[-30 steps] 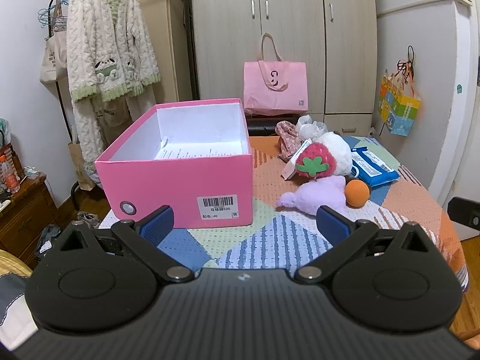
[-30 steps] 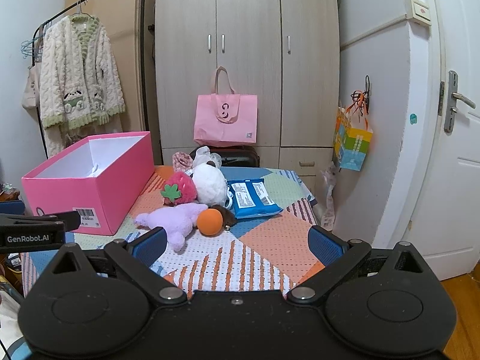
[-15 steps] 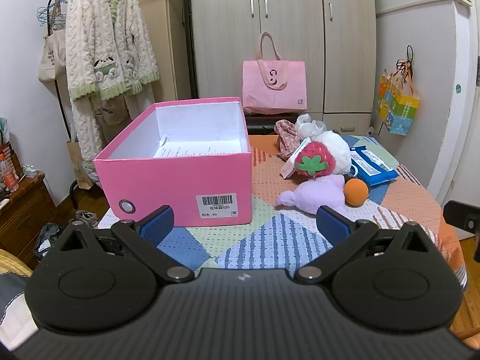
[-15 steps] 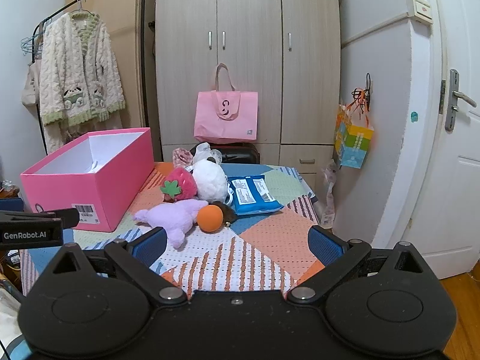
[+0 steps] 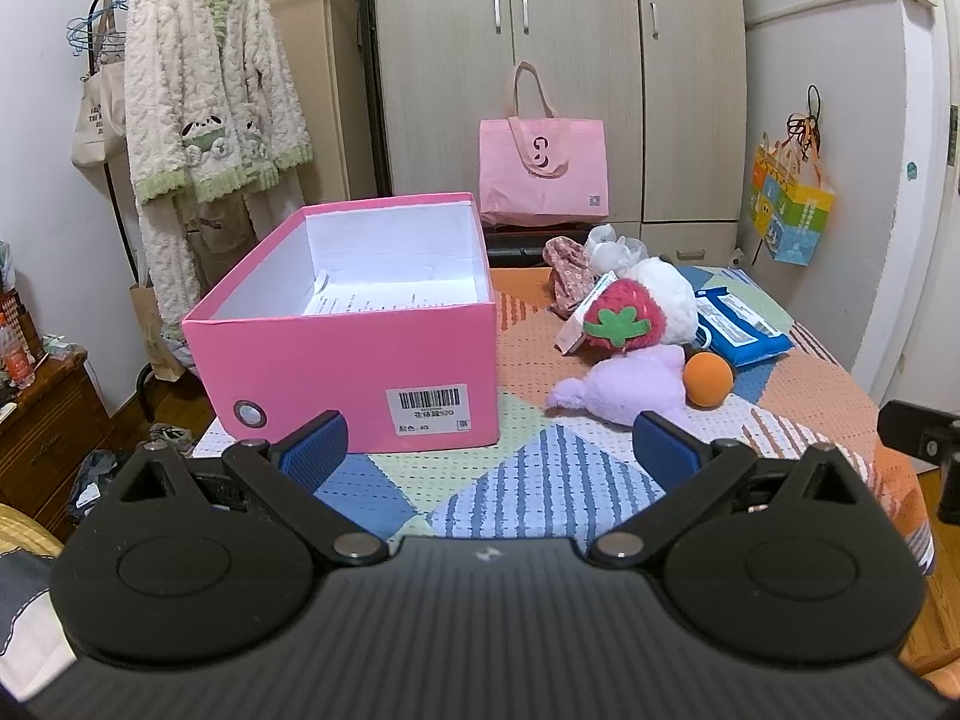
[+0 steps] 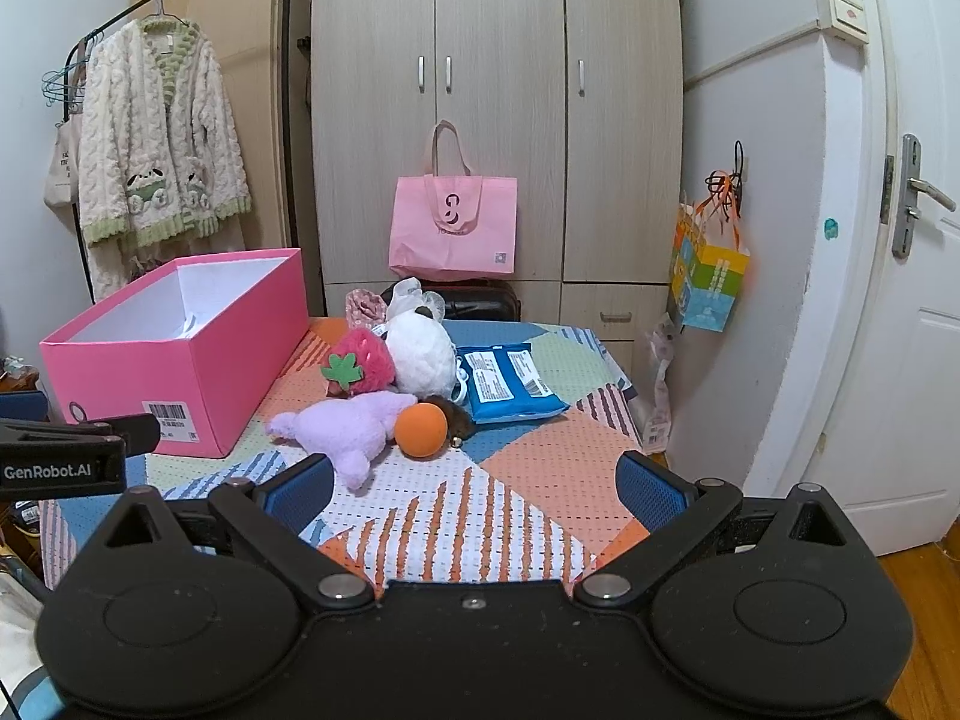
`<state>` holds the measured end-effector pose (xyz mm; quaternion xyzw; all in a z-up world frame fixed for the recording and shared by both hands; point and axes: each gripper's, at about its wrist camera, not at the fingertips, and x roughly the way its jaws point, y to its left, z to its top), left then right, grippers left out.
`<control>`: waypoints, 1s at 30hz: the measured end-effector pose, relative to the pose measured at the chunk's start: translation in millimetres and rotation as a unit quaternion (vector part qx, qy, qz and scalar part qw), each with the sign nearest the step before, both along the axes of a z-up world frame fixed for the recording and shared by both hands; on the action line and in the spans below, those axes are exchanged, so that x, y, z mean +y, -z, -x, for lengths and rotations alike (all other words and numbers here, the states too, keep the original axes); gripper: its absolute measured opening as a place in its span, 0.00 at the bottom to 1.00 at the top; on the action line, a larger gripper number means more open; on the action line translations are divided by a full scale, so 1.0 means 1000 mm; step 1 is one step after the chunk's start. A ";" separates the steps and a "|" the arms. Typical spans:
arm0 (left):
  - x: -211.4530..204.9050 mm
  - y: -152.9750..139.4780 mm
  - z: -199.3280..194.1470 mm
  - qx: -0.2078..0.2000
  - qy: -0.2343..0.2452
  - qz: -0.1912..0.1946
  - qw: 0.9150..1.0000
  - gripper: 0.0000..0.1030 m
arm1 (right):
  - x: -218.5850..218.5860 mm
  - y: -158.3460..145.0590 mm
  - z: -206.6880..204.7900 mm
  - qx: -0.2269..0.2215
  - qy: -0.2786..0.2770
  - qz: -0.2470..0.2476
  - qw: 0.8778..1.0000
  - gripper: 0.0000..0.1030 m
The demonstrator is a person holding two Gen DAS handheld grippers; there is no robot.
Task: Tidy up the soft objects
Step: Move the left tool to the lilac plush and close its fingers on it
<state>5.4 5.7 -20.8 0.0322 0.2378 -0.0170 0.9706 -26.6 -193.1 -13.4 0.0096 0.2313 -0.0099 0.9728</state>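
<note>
An open pink box [image 5: 360, 354] [image 6: 180, 354] stands on the left of the patchwork table [image 5: 540, 480]; only a sheet of paper lies inside. To its right lies a pile of soft things: a purple plush [image 5: 630, 387] [image 6: 348, 426], an orange ball [image 5: 708, 380] [image 6: 422, 431], a red strawberry plush [image 5: 624, 315] [image 6: 360, 360], a white plush [image 5: 669, 294] [image 6: 420, 351] and a floral cloth [image 5: 567, 267]. My left gripper [image 5: 489, 450] is open and empty in front of the box. My right gripper [image 6: 474, 483] is open and empty, short of the purple plush.
A blue wipes pack [image 5: 738, 324] [image 6: 510, 381] lies right of the pile. A pink tote bag [image 6: 453, 228] stands behind the table against the wardrobe. A clothes rack with a fleece robe [image 5: 204, 108] stands at the left, a door [image 6: 900, 300] at the right.
Both grippers have shifted slightly; the view moved a little closer to the table. Nothing on the table has moved.
</note>
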 end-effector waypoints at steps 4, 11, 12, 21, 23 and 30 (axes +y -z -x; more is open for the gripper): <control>0.001 0.000 0.000 -0.001 0.001 -0.001 1.000 1.00 | 0.000 0.000 0.000 0.000 0.000 0.000 1.000 0.99; -0.005 -0.008 -0.001 -0.006 0.054 -0.006 0.998 1.00 | 0.001 -0.002 -0.005 0.002 -0.017 0.017 1.000 0.99; -0.006 -0.010 -0.002 -0.008 0.066 -0.003 0.998 1.00 | 0.001 -0.003 -0.004 -0.002 -0.025 0.022 0.999 0.99; -0.023 -0.020 -0.025 -0.018 0.137 -0.017 0.990 0.99 | -0.012 0.009 -0.030 -0.050 -0.103 0.015 0.993 0.99; -0.029 -0.017 -0.033 -0.014 0.153 -0.024 0.988 0.97 | -0.014 0.018 -0.042 -0.037 -0.122 -0.002 0.992 0.97; -0.050 -0.004 -0.066 0.004 0.210 -0.029 0.977 0.89 | 0.002 0.052 -0.073 -0.003 -0.196 0.004 0.981 0.90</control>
